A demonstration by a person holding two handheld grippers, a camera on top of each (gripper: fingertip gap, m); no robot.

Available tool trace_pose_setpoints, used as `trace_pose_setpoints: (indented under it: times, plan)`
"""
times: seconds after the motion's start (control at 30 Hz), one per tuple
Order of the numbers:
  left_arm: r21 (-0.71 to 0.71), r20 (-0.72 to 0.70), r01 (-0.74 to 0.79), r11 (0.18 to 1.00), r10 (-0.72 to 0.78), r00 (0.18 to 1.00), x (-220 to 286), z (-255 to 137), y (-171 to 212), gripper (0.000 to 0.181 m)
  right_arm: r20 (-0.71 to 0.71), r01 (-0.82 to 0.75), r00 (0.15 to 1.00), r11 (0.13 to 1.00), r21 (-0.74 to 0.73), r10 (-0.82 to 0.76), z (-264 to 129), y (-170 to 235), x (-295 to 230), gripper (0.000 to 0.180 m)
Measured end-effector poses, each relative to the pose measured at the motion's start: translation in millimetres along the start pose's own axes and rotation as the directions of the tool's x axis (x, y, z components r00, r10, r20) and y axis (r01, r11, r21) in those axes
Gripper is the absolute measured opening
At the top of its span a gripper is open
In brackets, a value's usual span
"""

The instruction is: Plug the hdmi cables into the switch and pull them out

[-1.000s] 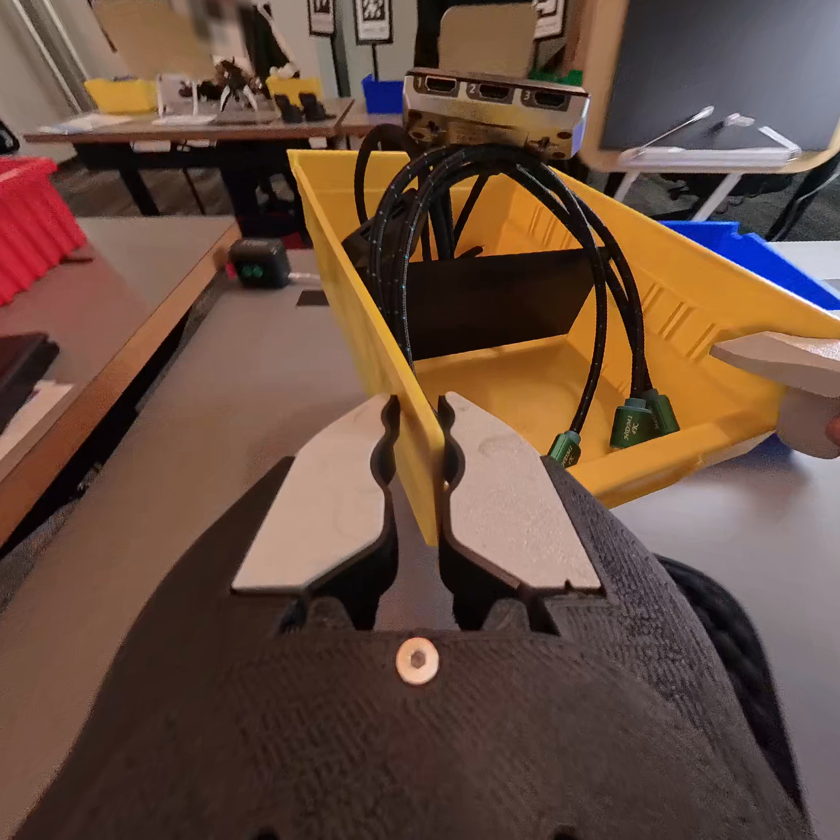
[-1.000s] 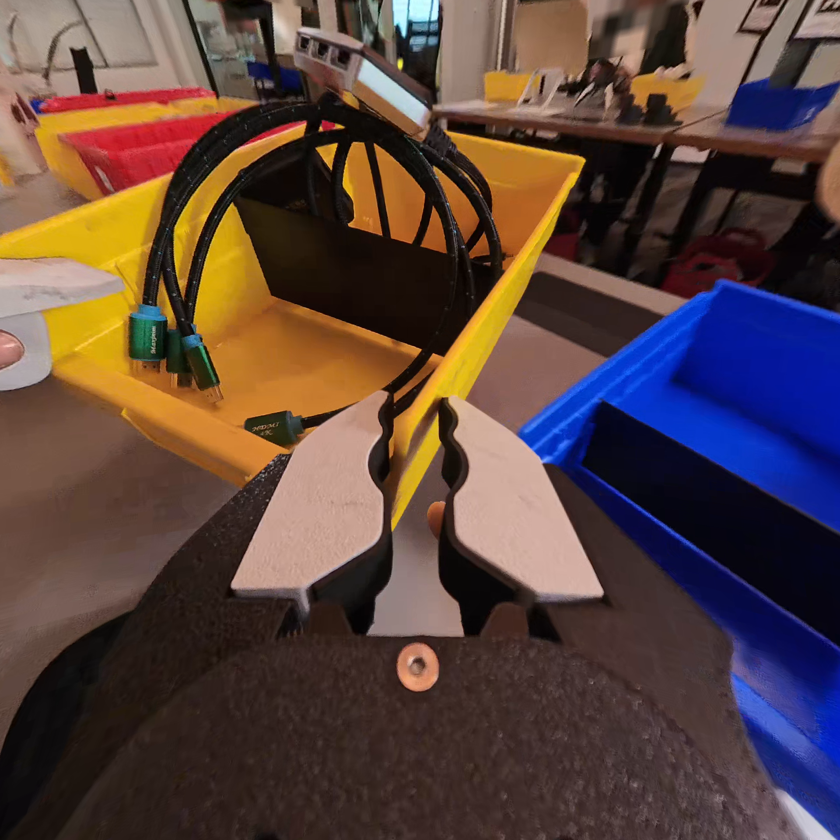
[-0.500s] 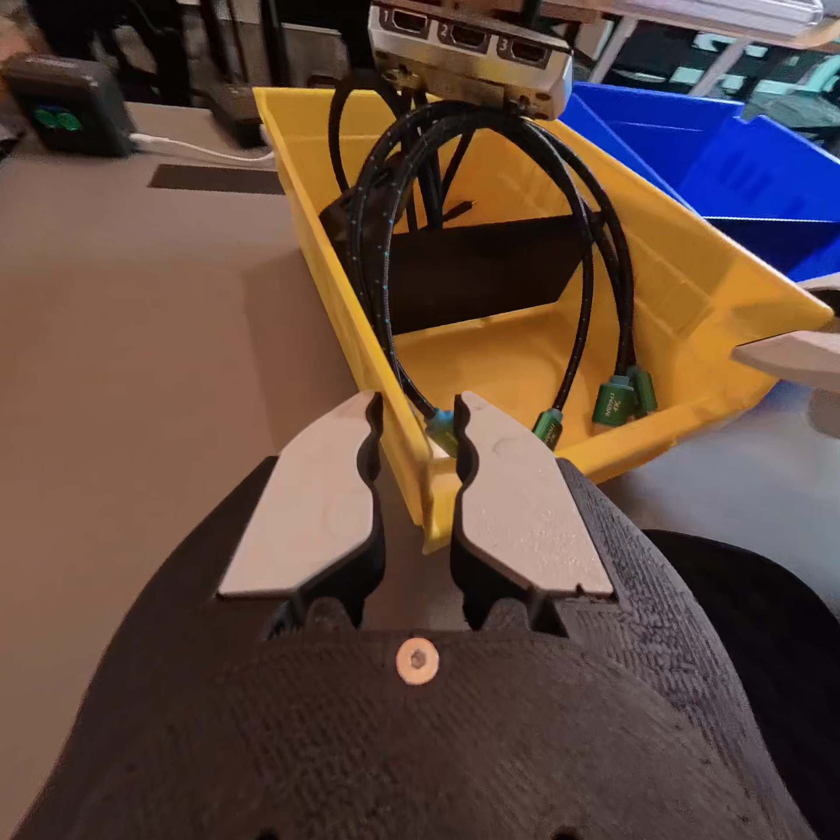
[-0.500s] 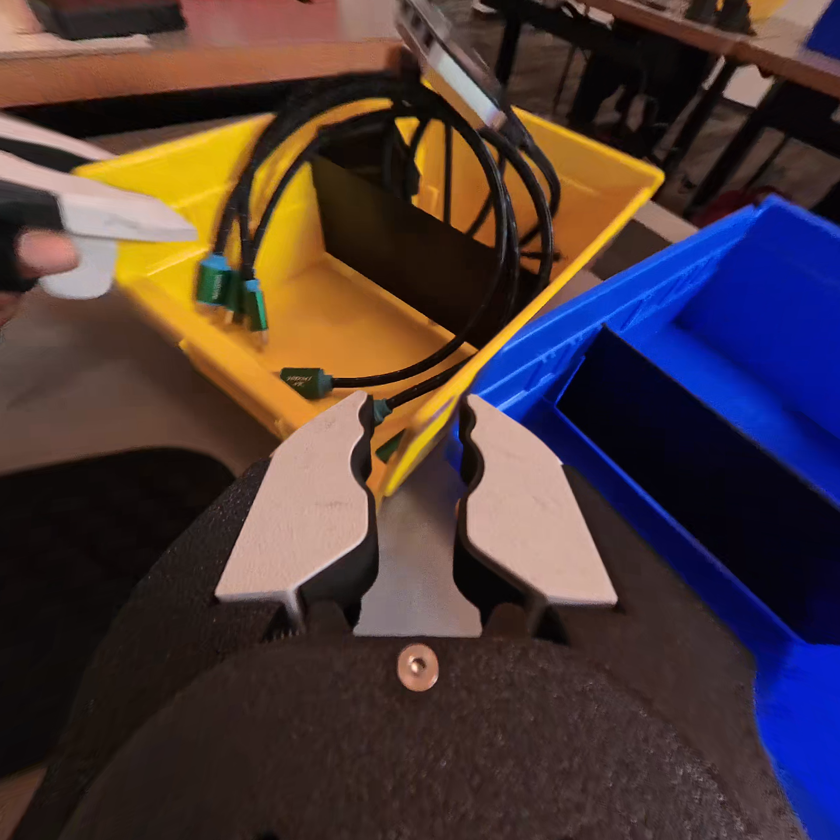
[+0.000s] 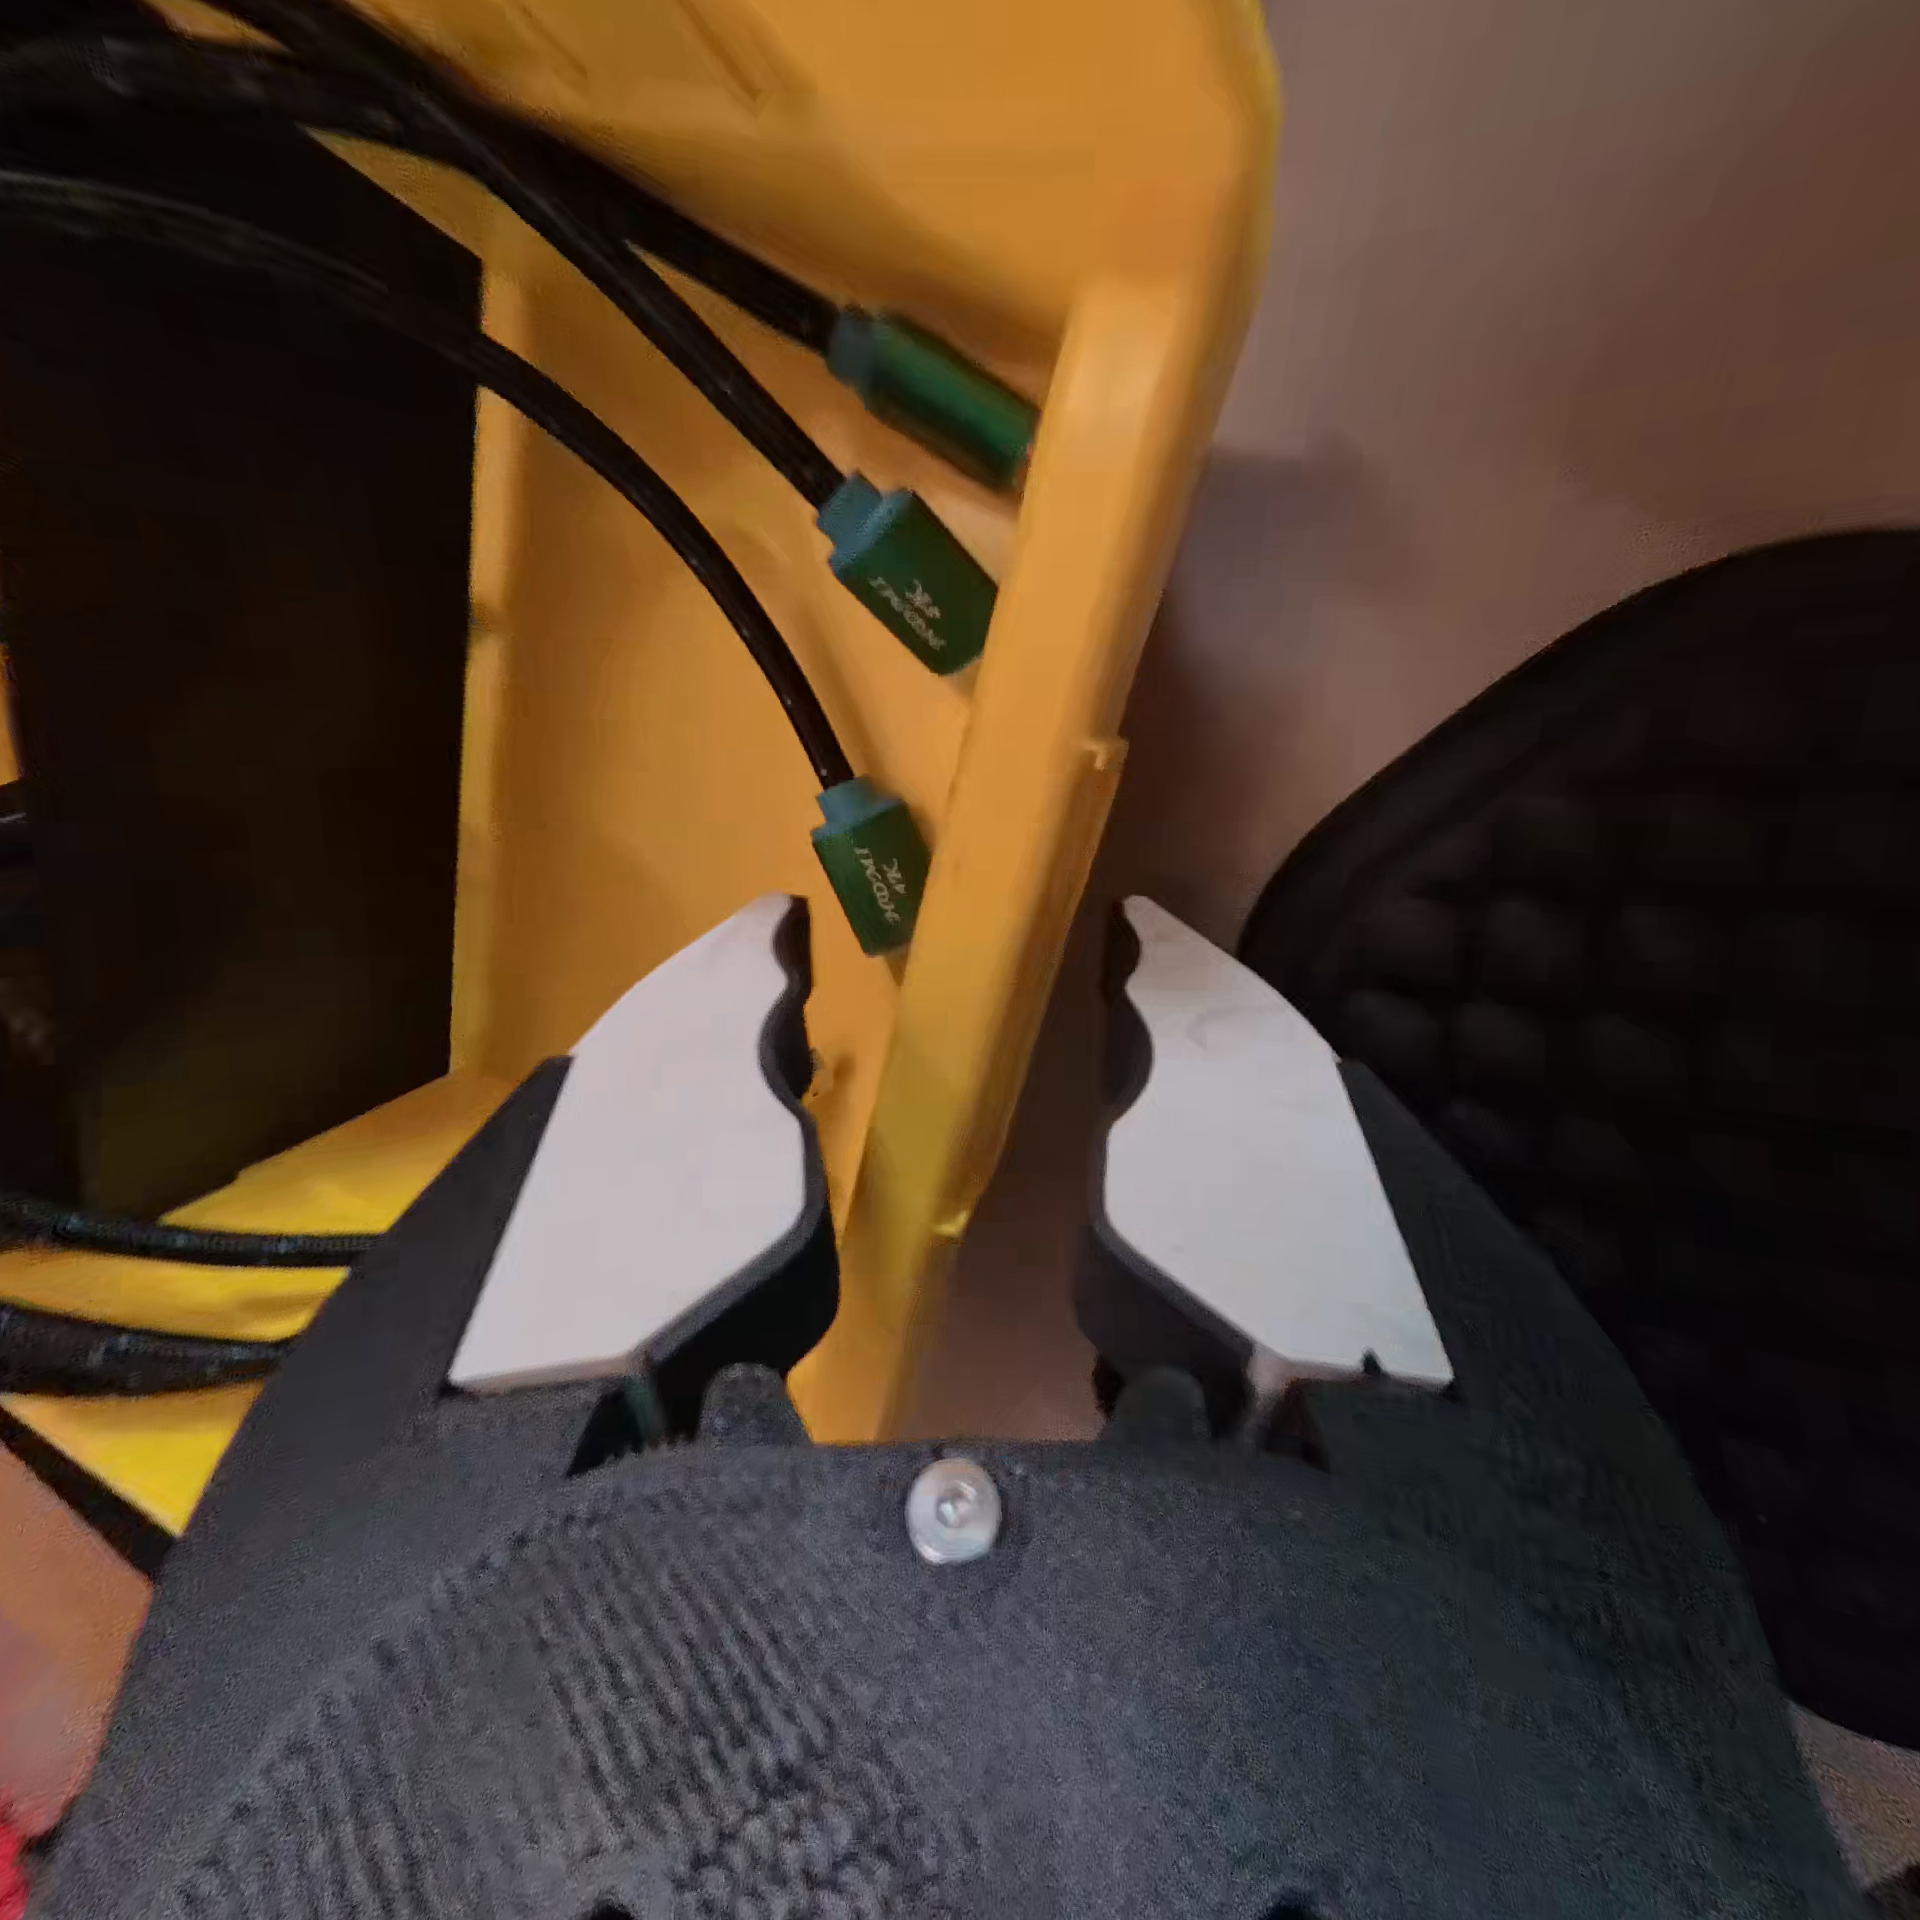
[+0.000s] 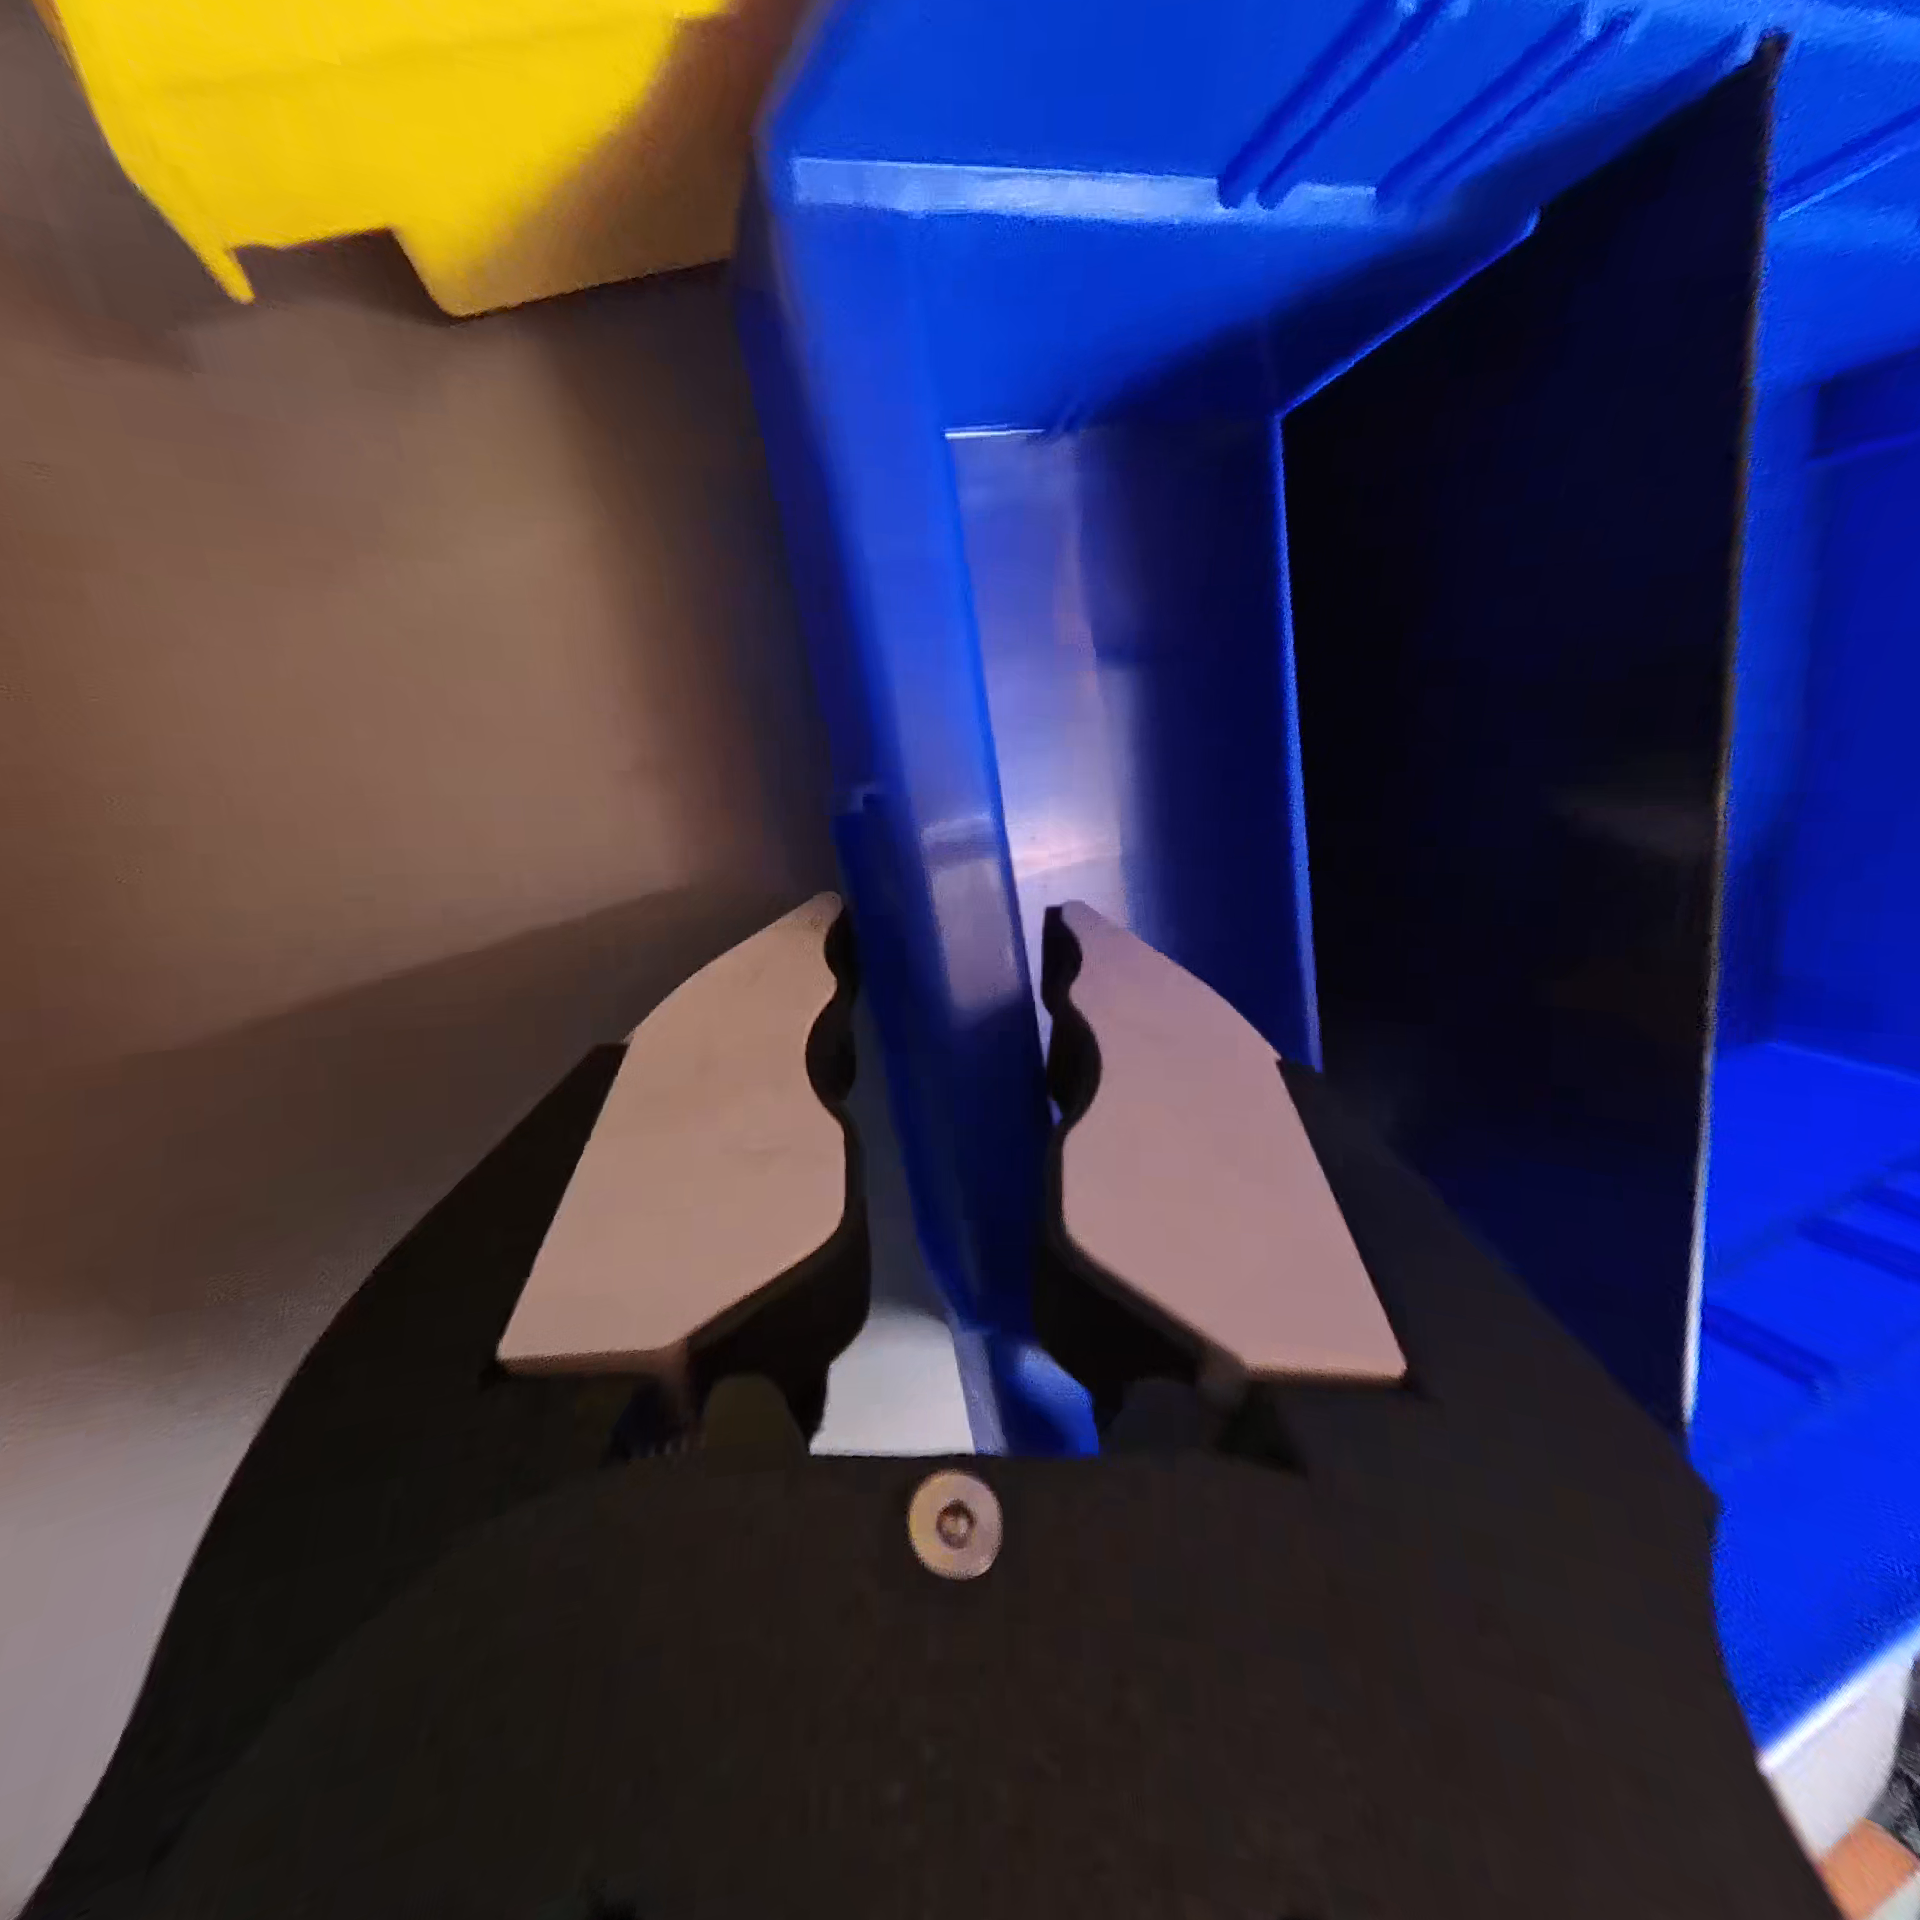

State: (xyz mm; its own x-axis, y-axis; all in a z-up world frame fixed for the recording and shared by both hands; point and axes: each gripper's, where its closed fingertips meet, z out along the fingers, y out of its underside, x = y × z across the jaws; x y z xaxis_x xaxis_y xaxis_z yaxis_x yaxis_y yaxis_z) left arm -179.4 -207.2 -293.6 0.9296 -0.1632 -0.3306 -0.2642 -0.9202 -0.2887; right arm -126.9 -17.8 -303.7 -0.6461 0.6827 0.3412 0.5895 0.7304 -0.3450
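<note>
Three green HDMI plugs (image 5: 868, 873) (image 5: 909, 582) (image 5: 935, 400) on black braided cables (image 5: 623, 468) lie inside the yellow bin (image 5: 1143, 416), against its wall. My left gripper (image 5: 956, 914) is open and straddles that wall, with one finger inside the bin and one outside, close to the nearest plug. My right gripper (image 6: 943, 909) is open, with its jaws close on either side of the blue bin's wall (image 6: 935, 312). The yellow bin (image 6: 416, 125) shows blurred at the top left of the right wrist view. The switch is out of view.
A black divider (image 5: 208, 623) stands in the yellow bin, and a dark divider (image 6: 1507, 727) stands in the blue bin. A black textured object (image 5: 1610, 1039) lies right of the left gripper. The grey table (image 6: 364, 623) runs left of the blue bin.
Both grippers have let go of the yellow bin's side walls and opened. The left now straddles another wall beside the plugs. The right moved over to the blue bin's wall. The switch left view.
</note>
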Motion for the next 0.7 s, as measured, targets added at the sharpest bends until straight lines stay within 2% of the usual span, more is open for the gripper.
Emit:
trace_pose_setpoints:
  times: [0.03,0.17,0.37,0.47,0.7]
  plan:
    - [-0.036,-0.013,-0.025,0.999,0.024,1.0,0.1,6.7,3.2,0.046,0.005,-0.001,1.0,1.0,0.005,0.001,-2.9,4.3,-1.1,0.033]
    - [-0.056,-0.041,-0.034,0.998,0.032,0.999,0.2,12.1,0.3,0.044,-0.012,-0.029,1.0,1.0,0.001,0.029,-17.8,35.6,-6.0,0.032]
    - [-0.008,-0.016,-0.08,0.997,0.08,0.997,2.5,17.8,-20.5,0.038,-0.077,-0.094,0.993,0.995,-0.043,0.091,-43.9,110.1,-0.7,0.032]
    - [0.001,0.003,-0.128,0.992,0.128,0.992,3.1,20.6,-30.7,0.03,-0.1,-0.131,0.987,0.989,-0.067,0.124,-56.0,147.4,6.0,0.033]
    - [0.0,-0.01,-0.14,0.99,0.14,0.99,-5.4,29.0,-46.7,0.029,-0.171,-0.214,0.967,0.969,-0.124,0.191,-71.6,212.3,34.2,0.033]
